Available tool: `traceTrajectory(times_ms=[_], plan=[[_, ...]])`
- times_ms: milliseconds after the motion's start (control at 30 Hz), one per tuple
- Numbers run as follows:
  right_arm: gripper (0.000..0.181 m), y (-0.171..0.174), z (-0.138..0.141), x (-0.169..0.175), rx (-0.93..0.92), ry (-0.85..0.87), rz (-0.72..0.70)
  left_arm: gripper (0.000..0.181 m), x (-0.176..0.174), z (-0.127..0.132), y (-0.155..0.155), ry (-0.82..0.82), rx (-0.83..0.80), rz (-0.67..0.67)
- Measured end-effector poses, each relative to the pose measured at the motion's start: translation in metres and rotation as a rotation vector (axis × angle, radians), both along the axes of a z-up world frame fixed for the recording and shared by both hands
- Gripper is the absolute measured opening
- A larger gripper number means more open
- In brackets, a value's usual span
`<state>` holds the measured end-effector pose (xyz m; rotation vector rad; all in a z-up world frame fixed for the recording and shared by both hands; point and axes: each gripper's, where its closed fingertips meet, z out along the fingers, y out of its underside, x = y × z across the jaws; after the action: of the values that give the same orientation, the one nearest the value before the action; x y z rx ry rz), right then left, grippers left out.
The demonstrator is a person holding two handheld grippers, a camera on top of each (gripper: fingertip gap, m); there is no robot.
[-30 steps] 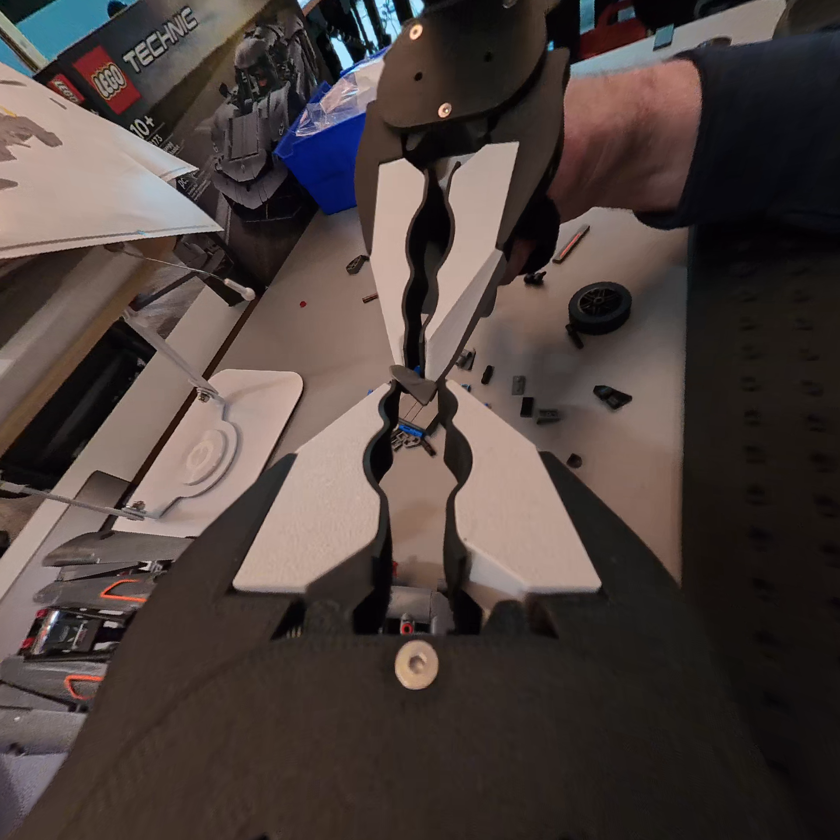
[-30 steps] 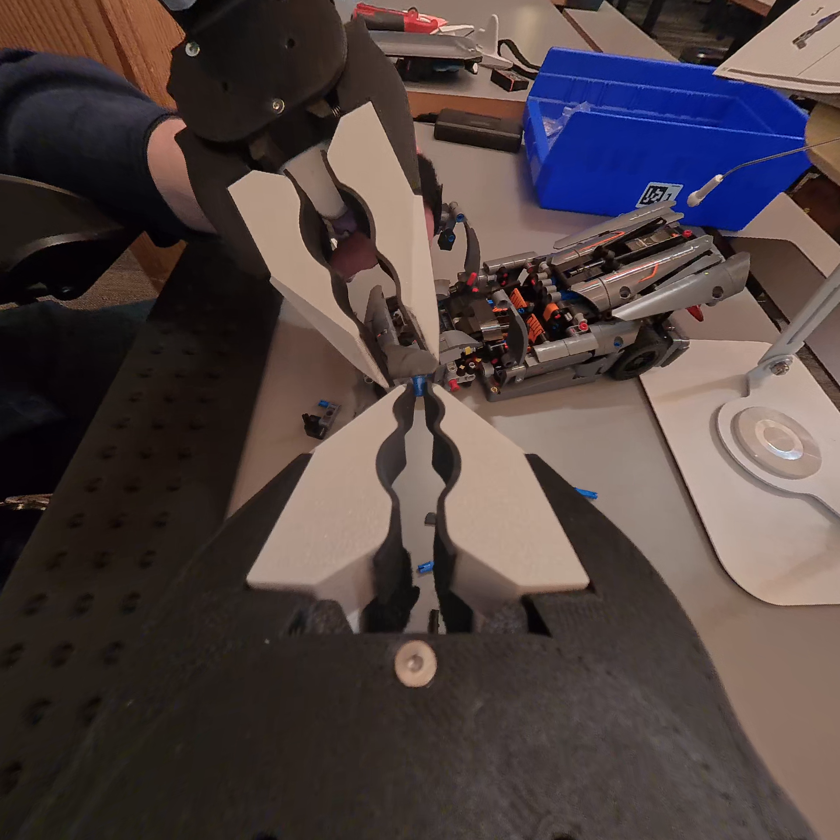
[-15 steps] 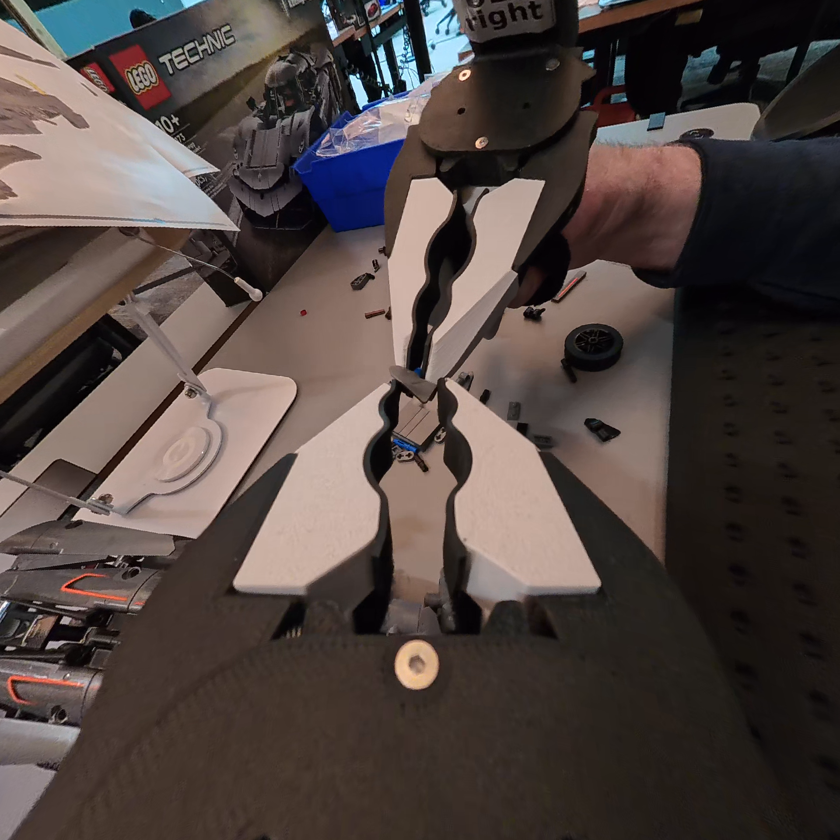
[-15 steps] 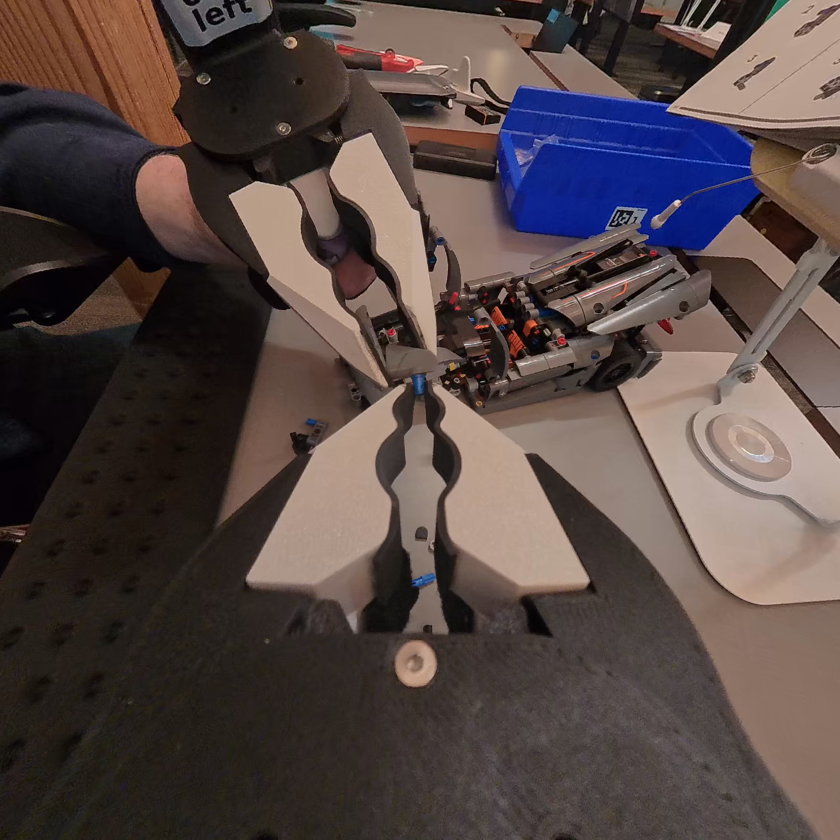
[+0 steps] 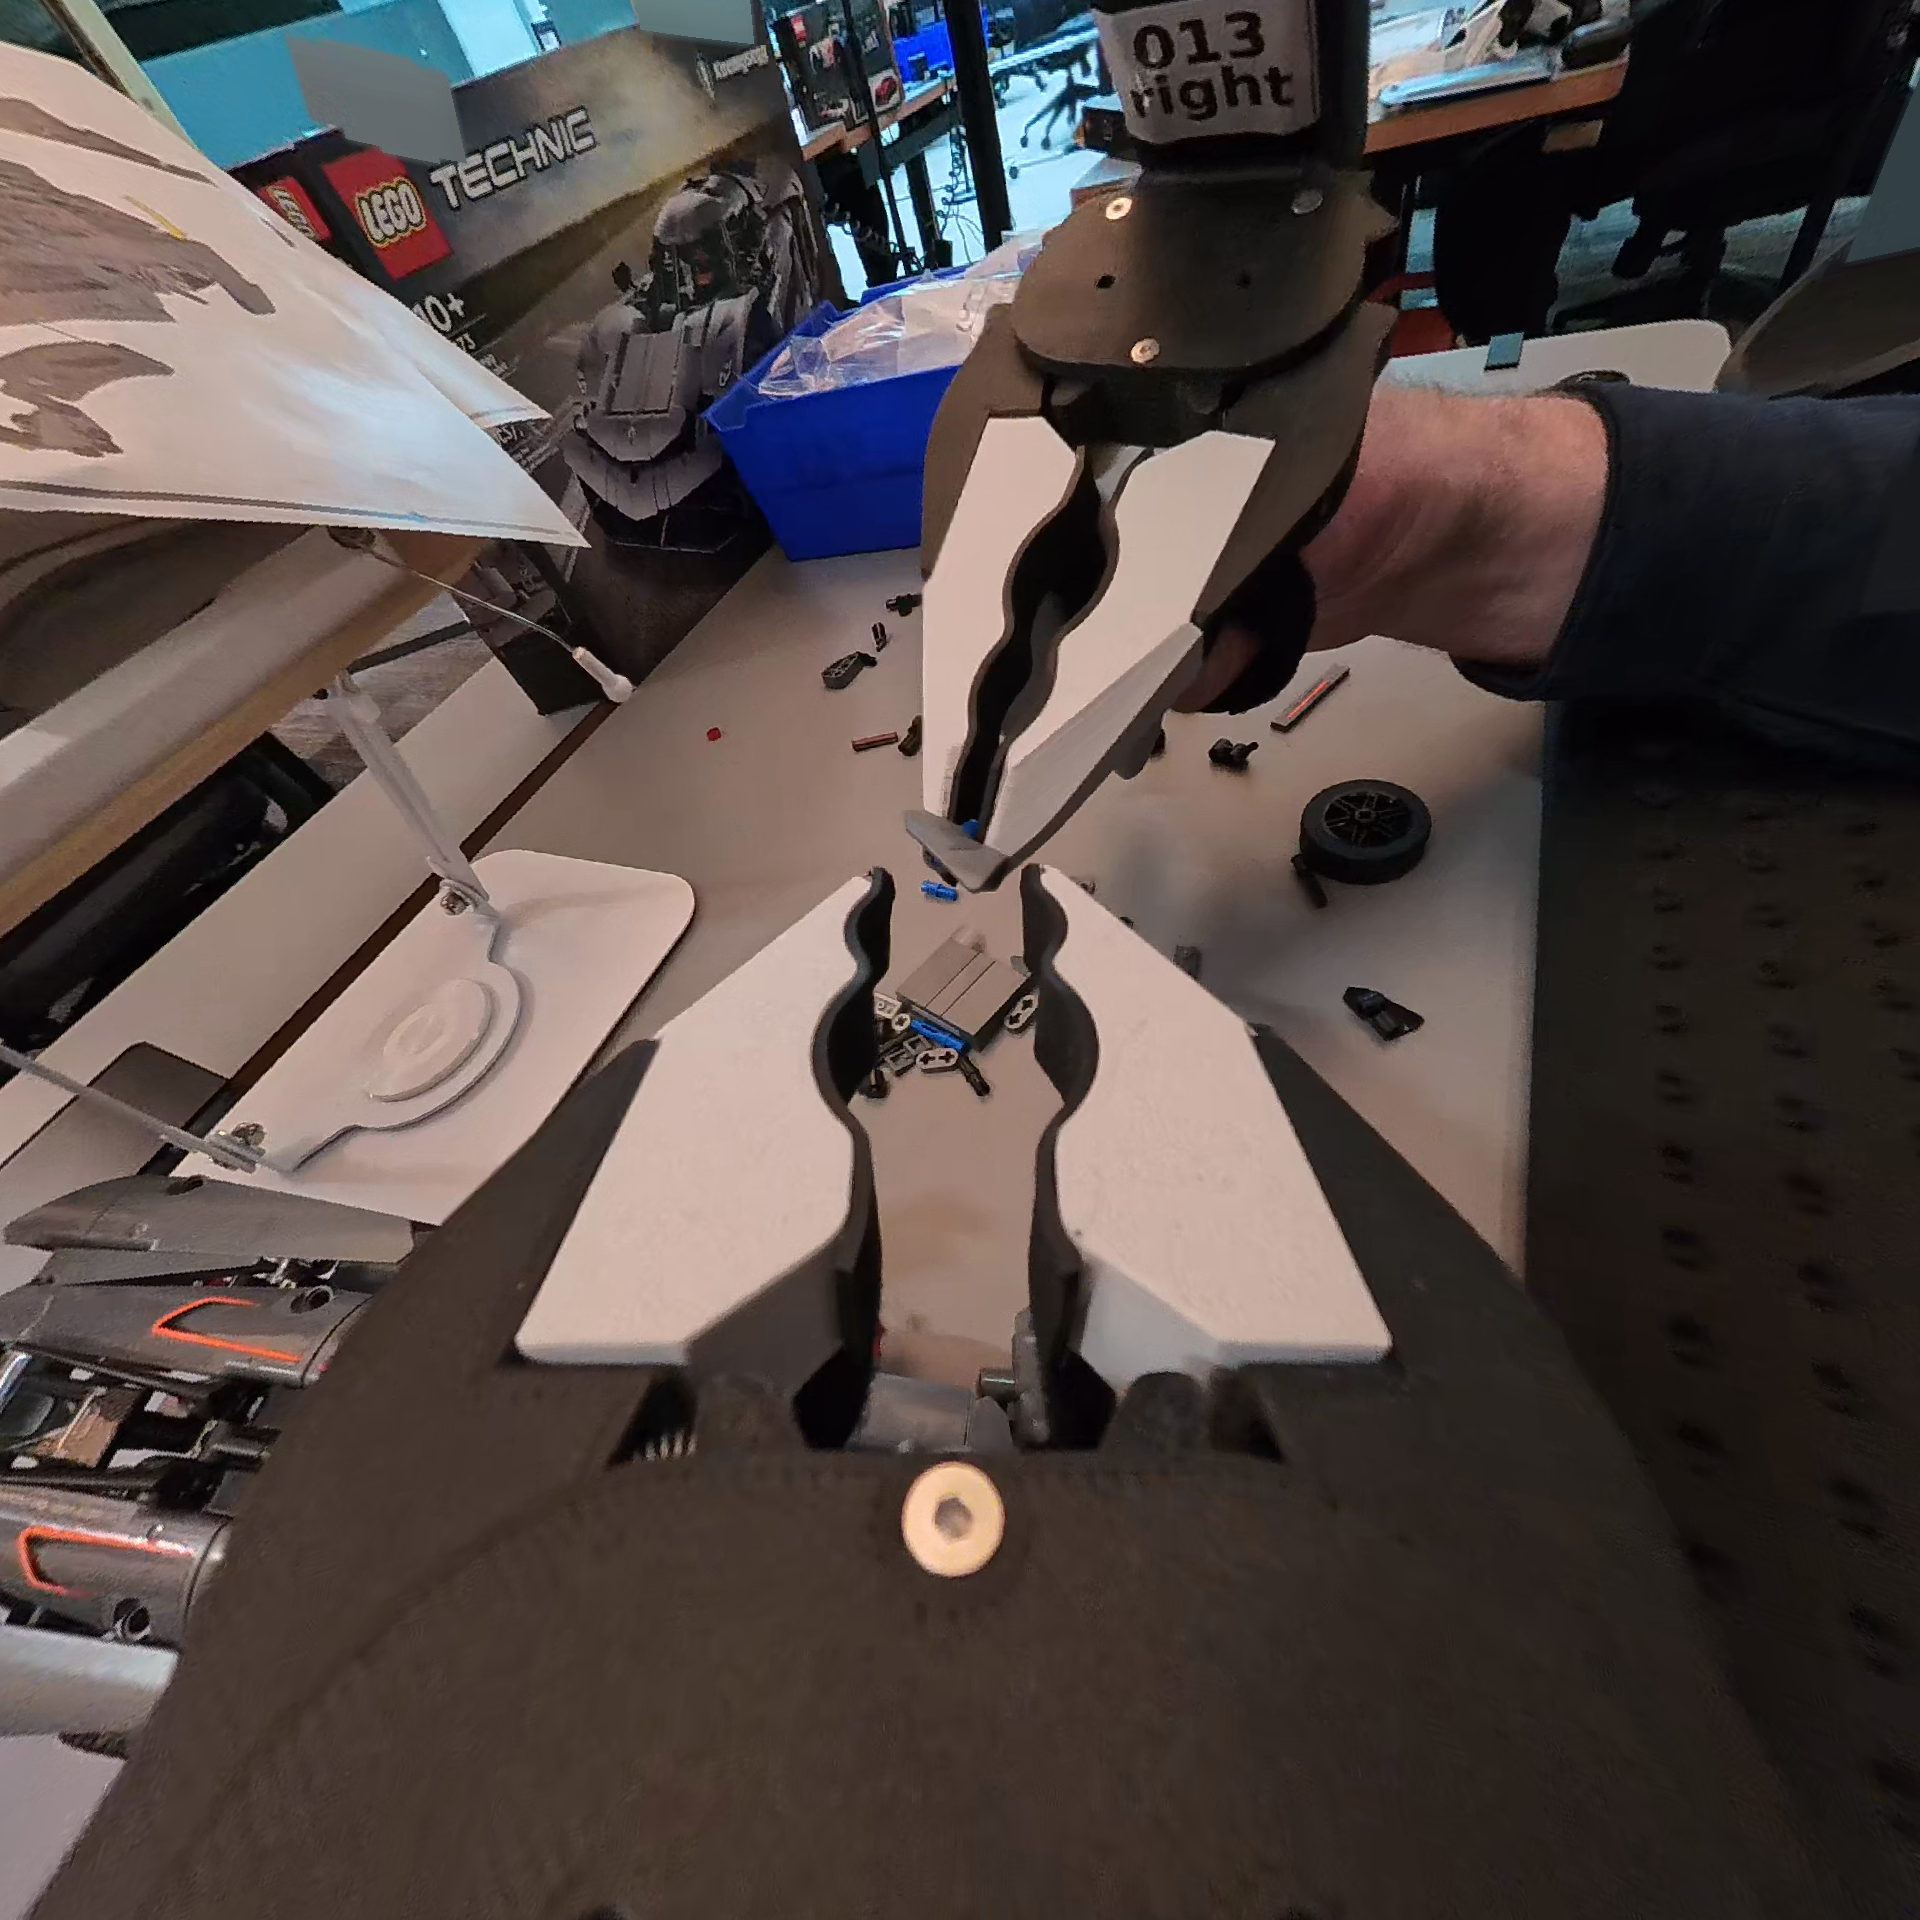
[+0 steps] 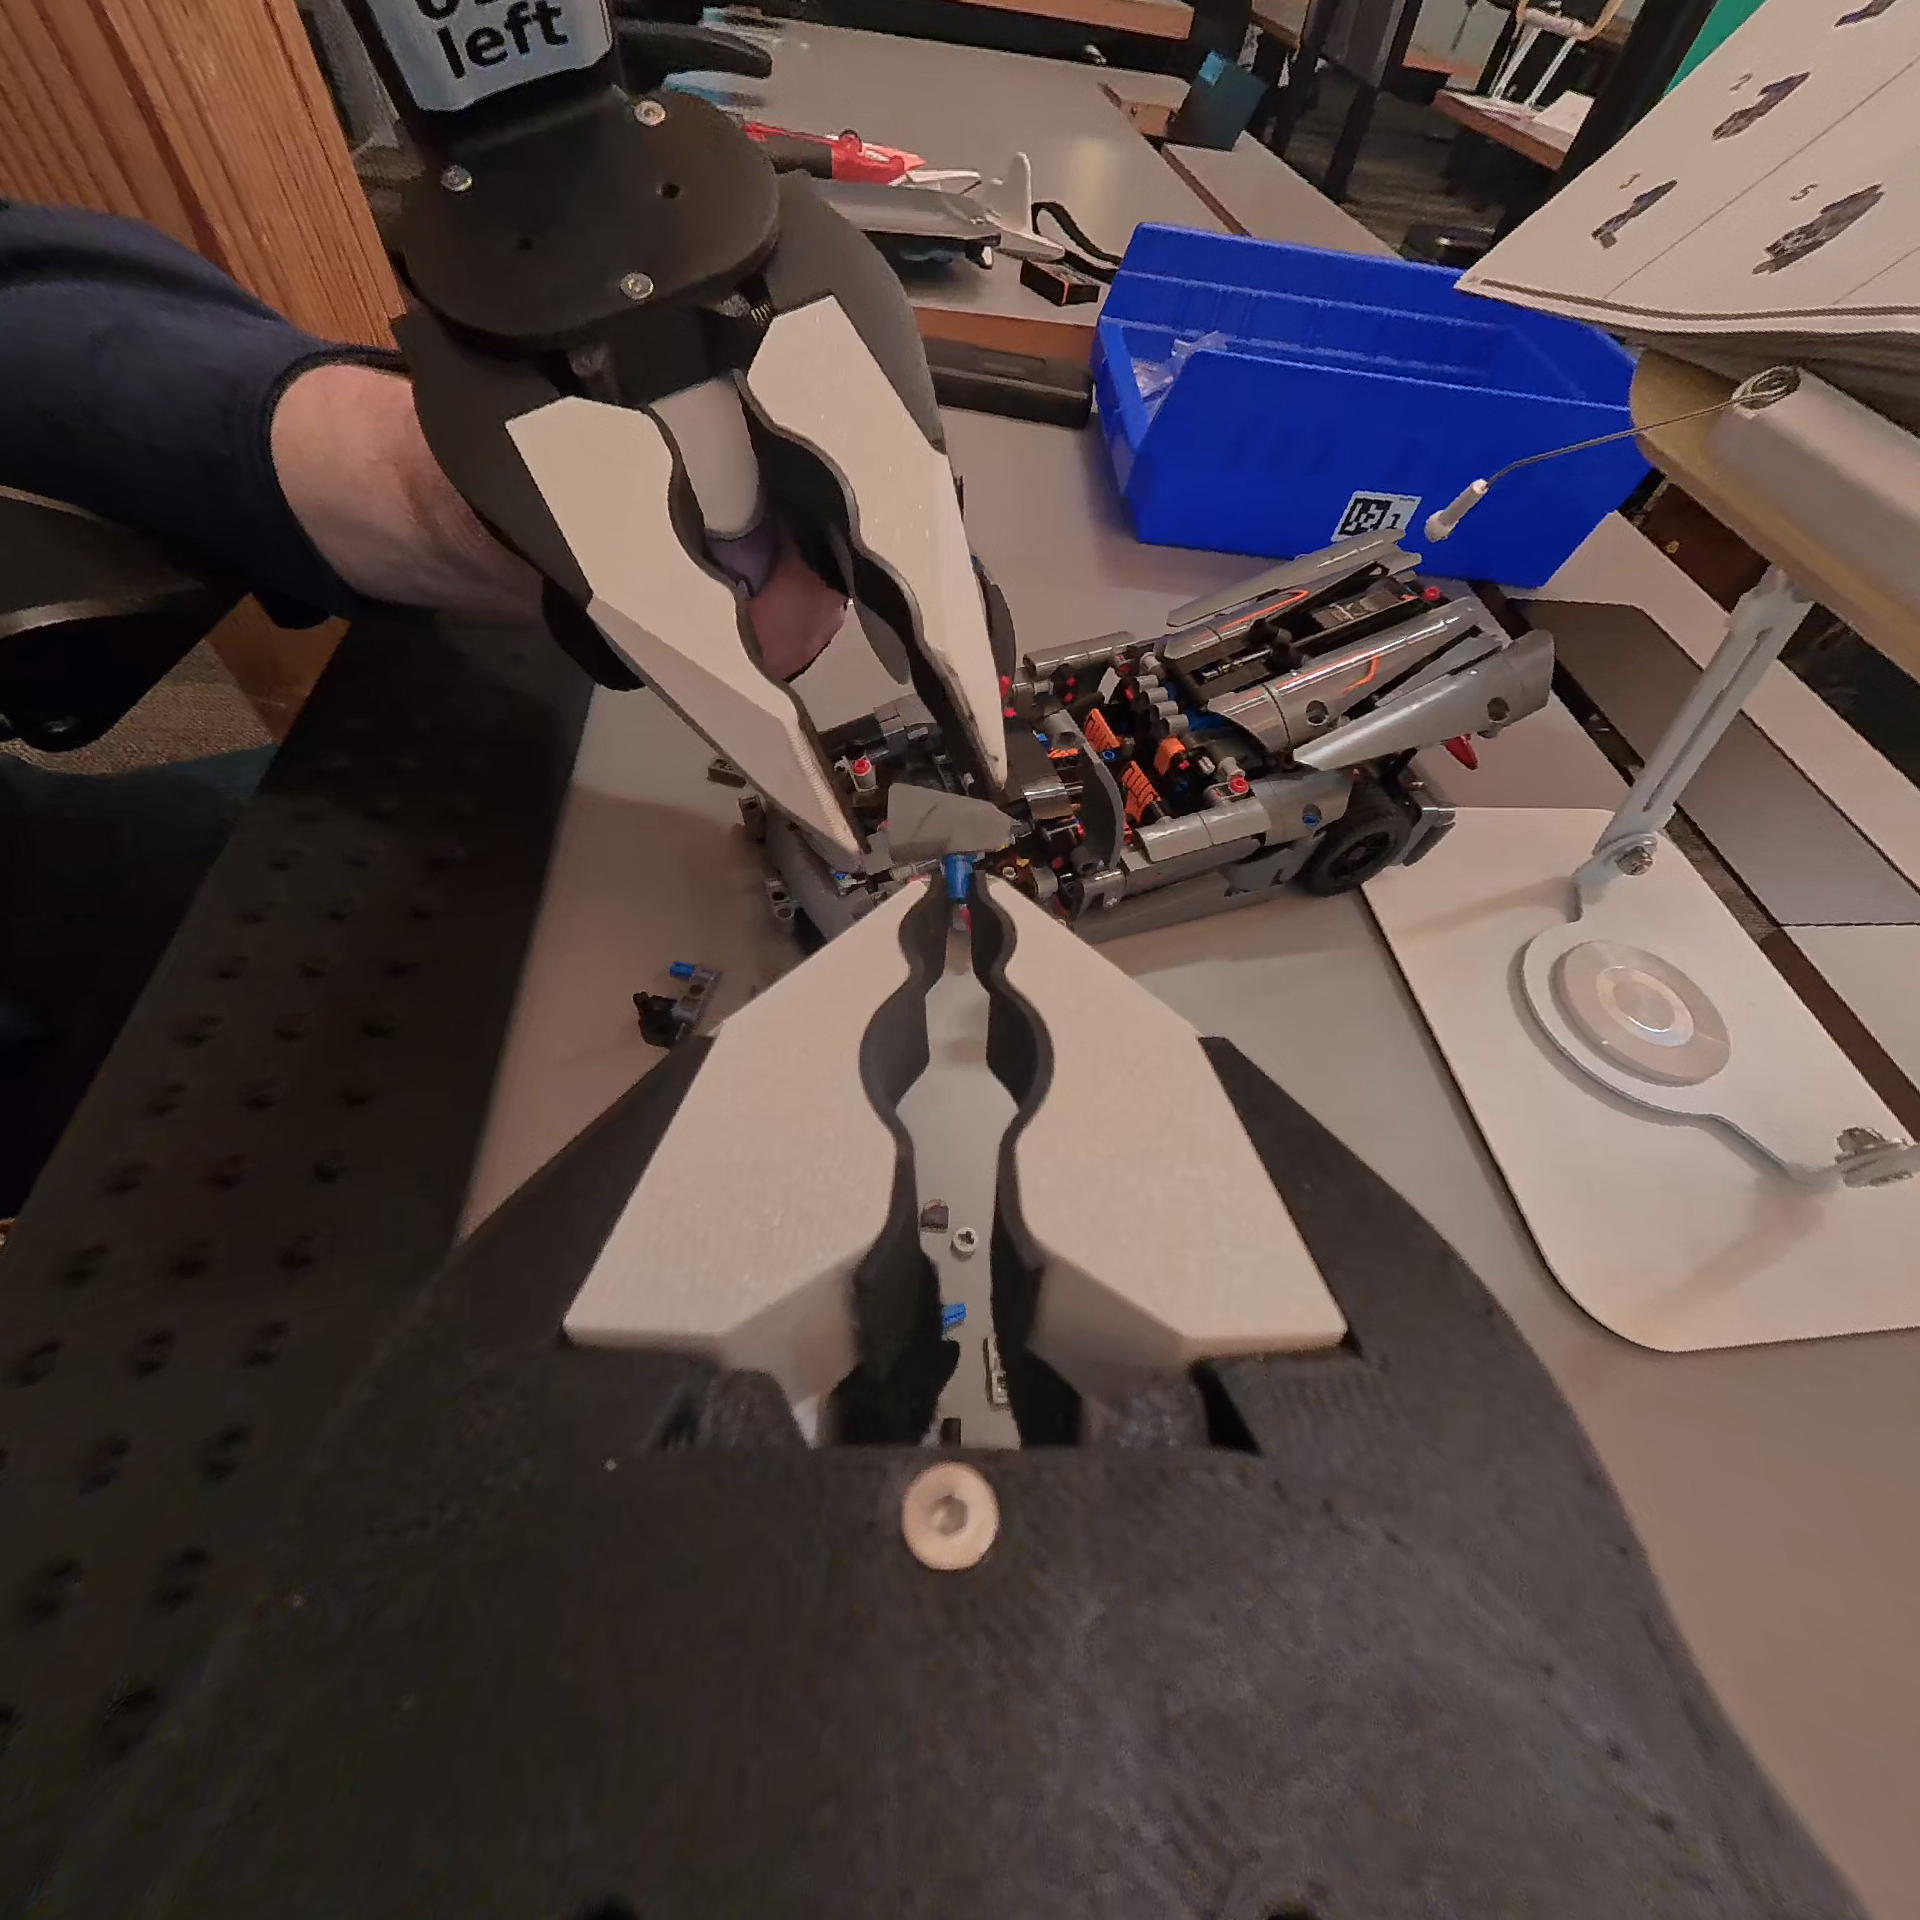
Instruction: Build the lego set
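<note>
Now left gripper (image 5: 956,894) spread, empty; right gripper (image 6: 958,894) pinching blue pin (image 6: 956,871) with grey panel (image 5: 954,847) attached.

Lego car (image 5: 156,1351) cut off by left edge

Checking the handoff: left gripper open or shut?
Open. On the left gripper the tips stand apart, table showing between them; the grey panel piece sits just beyond, on a blue pin pinched by the right gripper.
</note>
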<state>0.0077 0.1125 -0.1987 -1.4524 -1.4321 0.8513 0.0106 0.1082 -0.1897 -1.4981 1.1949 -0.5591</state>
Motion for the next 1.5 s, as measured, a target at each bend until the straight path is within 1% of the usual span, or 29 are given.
traceTrajectory(times_ms=[100,167,300,400,467,567,700,867,933,1100,1200,1333,1367,1400,1500], plan=[[0.001,-0.001,-0.001,-0.001,0.012,-0.007,0.004,0.015,0.001,-0.002,-0.002,0.002,-0.017,-0.017],[0.001,-0.001,-0.001,-0.001,0.021,-0.009,0.004,0.006,0.002,-0.004,-0.004,0.003,-0.032,-0.030],[0.001,-0.001,-0.002,-0.001,0.038,-0.018,0.003,0.005,0.002,-0.004,-0.005,-0.001,-0.044,-0.036],[0.001,-0.001,-0.001,-0.001,0.043,-0.019,0.004,0.006,0.002,-0.002,-0.006,-0.012,-0.048,-0.045],[0.001,0.000,-0.001,0.000,0.056,-0.020,-0.003,0.011,0.002,-0.001,-0.008,-0.025,-0.070,-0.060],[0.001,0.001,-0.001,0.001,0.078,-0.033,-0.010,0.021,0.004,0.002,-0.013,-0.116,-0.207,-0.114],[0.001,0.000,-0.007,0.000,0.124,-0.075,-0.011,0.022,-0.001,0.009,-0.010,-0.240,-0.316,-0.141],[0.001,-0.002,-0.012,-0.004,0.224,-0.120,-0.008,0.009,0.004,-0.002,-0.013,-0.162,-0.311,-0.137],[0.001,-0.003,-0.011,-0.006,0.259,-0.123,-0.008,0.000,0.006,-0.007,-0.013,-0.135,-0.315,-0.134],[0.001,-0.001,-0.004,-0.006,0.290,-0.097,-0.028,0.000,0.007,-0.010,-0.015,-0.126,-0.325,-0.147],[0.001,-0.001,-0.001,-0.007,0.306,-0.077,-0.030,0.000,0.006,-0.006,-0.015,-0.145,-0.331,-0.152],[0.001,0.000,0.000,-0.008,0.316,-0.069,-0.039,0.000,-0.001,-0.001,-0.009,-0.178,-0.336,-0.122],[0.001,0.001,0.000,-0.008,0.320,-0.066,-0.045,0.001,-0.003,0.002,-0.008,-0.198,-0.341,-0.120],[0.001,0.002,0.001,-0.007,0.324,-0.067,-0.052,0.008,-0.004,0.005,-0.007,-0.219,-0.350,-0.119],[0.001,0.003,0.001,-0.007,0.336,-0.067,-0.060,0.016,-0.007,0.004,-0.002,-0.240,-0.382,-0.101]])
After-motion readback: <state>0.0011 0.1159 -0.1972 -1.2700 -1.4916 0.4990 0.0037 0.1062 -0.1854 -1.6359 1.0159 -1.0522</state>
